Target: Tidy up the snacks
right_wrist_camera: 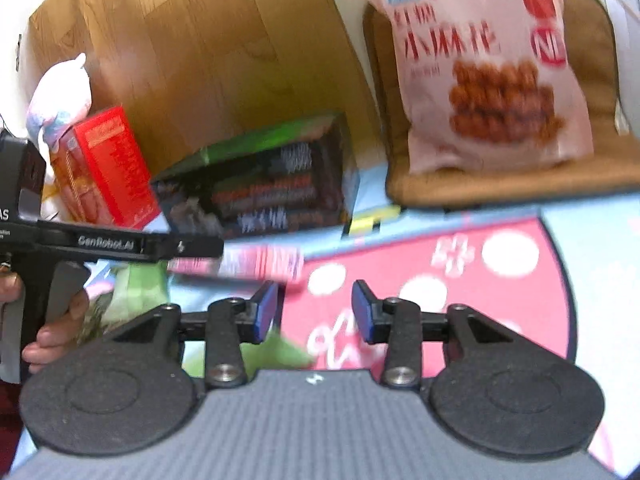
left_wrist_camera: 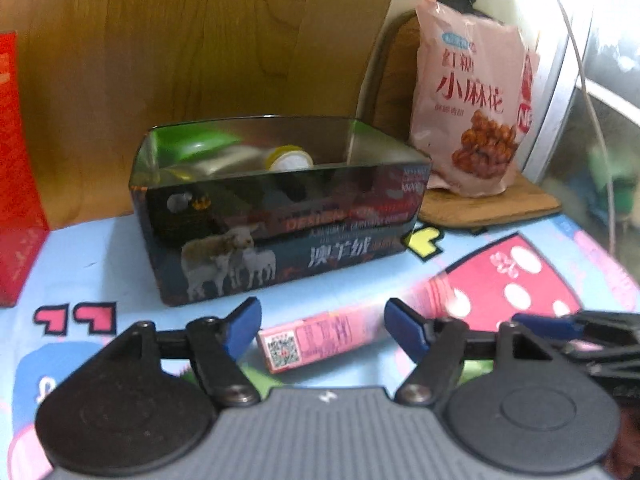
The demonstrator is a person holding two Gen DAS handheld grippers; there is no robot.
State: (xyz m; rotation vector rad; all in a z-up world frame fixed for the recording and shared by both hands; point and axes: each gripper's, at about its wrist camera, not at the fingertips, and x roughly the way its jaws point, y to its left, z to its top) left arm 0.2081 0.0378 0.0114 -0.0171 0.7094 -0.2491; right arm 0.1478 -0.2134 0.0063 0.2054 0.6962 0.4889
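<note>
Lying flat: slim pink carton (left_wrist_camera: 316,340) btwn open left gripper (left_wrist_camera: 322,330) pads.

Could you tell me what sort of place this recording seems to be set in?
Probably a home, perhaps a bedroom: a cartoon-print cloth covers the surface, a plush toy sits by wood panelling, and a snack bag leans nearby.
</note>
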